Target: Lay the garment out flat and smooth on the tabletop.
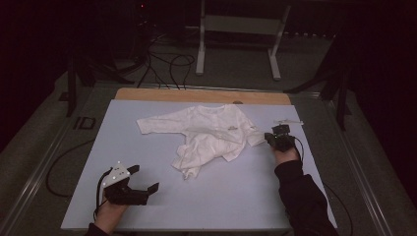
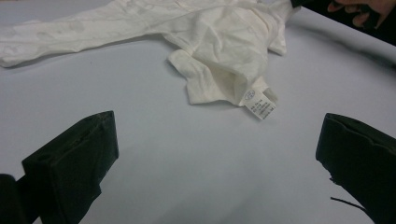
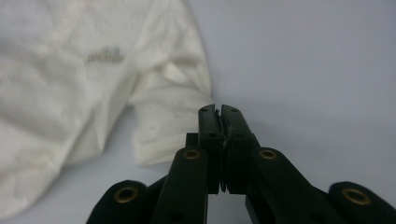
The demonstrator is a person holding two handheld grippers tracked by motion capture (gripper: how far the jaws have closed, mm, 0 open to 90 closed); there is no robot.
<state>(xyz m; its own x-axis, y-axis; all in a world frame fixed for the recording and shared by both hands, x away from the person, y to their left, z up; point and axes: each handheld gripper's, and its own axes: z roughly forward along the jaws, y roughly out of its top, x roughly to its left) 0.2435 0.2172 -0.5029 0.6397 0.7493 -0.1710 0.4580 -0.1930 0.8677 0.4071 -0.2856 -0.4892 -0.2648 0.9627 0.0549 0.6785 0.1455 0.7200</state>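
White shirt [image 1: 211, 135] lies crumpled just beside the clenched right hand-held gripper [image 1: 276, 138]; left hand-held gripper [image 1: 147, 183] released, apart.

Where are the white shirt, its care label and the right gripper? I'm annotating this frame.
white shirt [image 1: 211, 130]: high view, on its chest.
care label [image 2: 260, 105]: left gripper view, on the printed tag.
right gripper [image 3: 218, 112]: right gripper view, between its closed jaw tips.

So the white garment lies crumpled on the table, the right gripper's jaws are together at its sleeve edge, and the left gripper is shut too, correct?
Not quite: the left gripper is open. The left gripper view shows its jaws standing wide apart over bare table. The rest holds: the white garment lies crumpled and the right gripper is shut by the sleeve.
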